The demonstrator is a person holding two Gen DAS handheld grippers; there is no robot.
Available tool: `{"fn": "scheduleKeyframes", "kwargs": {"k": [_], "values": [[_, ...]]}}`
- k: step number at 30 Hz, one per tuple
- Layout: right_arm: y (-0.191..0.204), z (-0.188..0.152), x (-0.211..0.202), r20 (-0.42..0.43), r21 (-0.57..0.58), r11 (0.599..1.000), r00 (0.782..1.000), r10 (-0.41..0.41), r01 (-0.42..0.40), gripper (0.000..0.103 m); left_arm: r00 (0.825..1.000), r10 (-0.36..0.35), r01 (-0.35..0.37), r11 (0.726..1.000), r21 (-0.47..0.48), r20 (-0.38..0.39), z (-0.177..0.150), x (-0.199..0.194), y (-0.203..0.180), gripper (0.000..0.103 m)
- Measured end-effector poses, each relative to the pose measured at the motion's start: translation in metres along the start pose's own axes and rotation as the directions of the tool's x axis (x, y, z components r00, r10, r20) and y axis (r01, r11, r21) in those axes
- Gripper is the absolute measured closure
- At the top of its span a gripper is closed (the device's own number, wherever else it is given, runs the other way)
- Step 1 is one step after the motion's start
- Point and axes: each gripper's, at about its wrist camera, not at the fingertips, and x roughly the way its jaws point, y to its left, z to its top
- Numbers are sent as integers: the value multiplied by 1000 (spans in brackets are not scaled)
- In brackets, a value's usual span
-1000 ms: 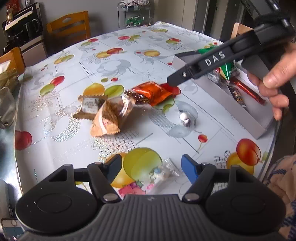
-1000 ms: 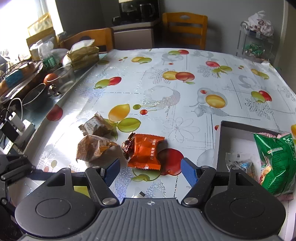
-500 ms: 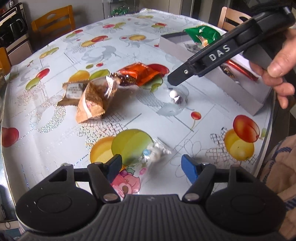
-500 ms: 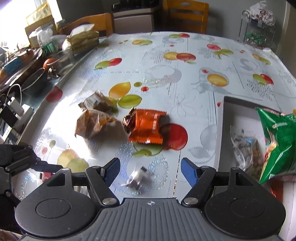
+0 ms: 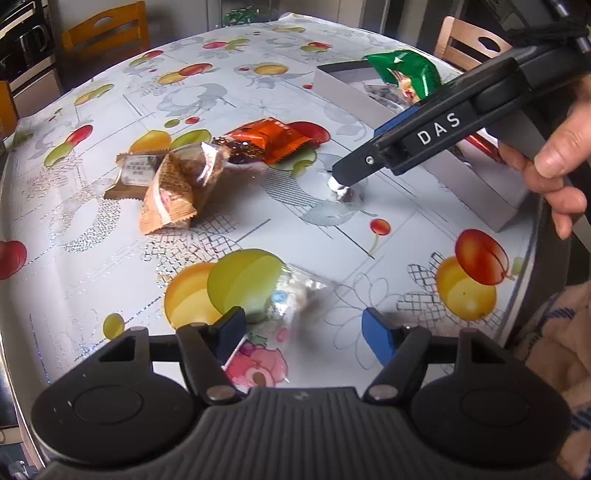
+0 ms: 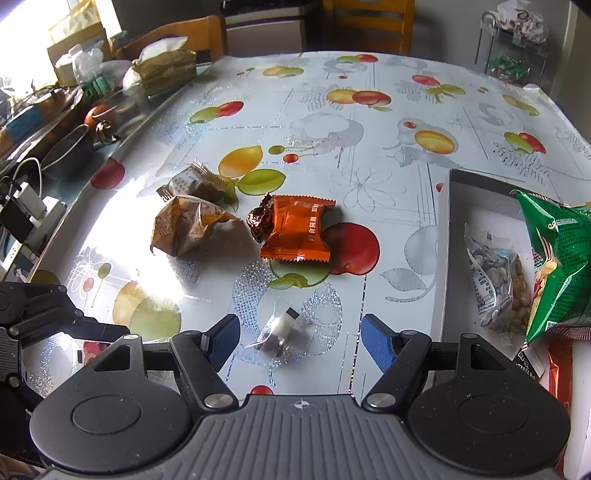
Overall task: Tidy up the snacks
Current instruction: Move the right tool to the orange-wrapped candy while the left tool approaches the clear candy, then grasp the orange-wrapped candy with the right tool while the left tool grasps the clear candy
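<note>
Fruit-print tablecloth [image 6: 369, 122] covers a round table; orange chairs [image 5: 107, 29] at the far side, cluttered counter [image 6: 55, 107] with bottles, cables and a tissue box along the left of the right wrist view, wire rack [image 6: 513, 44] in the far corner.

Grey box [image 6: 443, 229] sits at the table's right edge. Inside: green bag [image 6: 557, 258] and clear nut packet [image 6: 495, 280]; a red wrapper deeper in is mostly cut off.

Loose on the cloth: orange packet [image 6: 295, 232], dark foil candy [image 6: 260, 219] touching it, crumpled tan wrapper [image 6: 184, 229], small brown packet [image 6: 192, 182] just behind.

Right gripper [image 6: 299, 336]: fingers spread wide, small silver-wrapped candy [image 6: 280, 330] between them, not touched. From the left wrist view the finger hides most of that candy.

Left gripper [image 5: 301, 330]: also spread wide, nothing gripped. Clear packet [image 5: 291, 295] lies just ahead between its fingers; blurred, contents unreadable.

Person's hand [image 5: 557, 173] partly out of frame.
</note>
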Motion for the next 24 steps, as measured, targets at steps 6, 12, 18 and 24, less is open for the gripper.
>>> {"fn": "scheduleKeyframes", "kwargs": {"k": [6,12,18,24], "values": [[-4,14,8,20,16,1000,1000,-19,19,30,1000,11,-11,1000,-6,-1,4,3,4,35],[-7,37,15,66,37,999,997,-42,40,31,1000,19,-19,1000,1,5,5,2,5,53],[-10,54,27,75,64,997,996,-56,51,32,1000,20,-20,999,25,6,6,3,3,54],[-5,60,40,51,41,998,998,-48,46,42,1000,12,-12,999,35,8,7,4,4,56]]}}
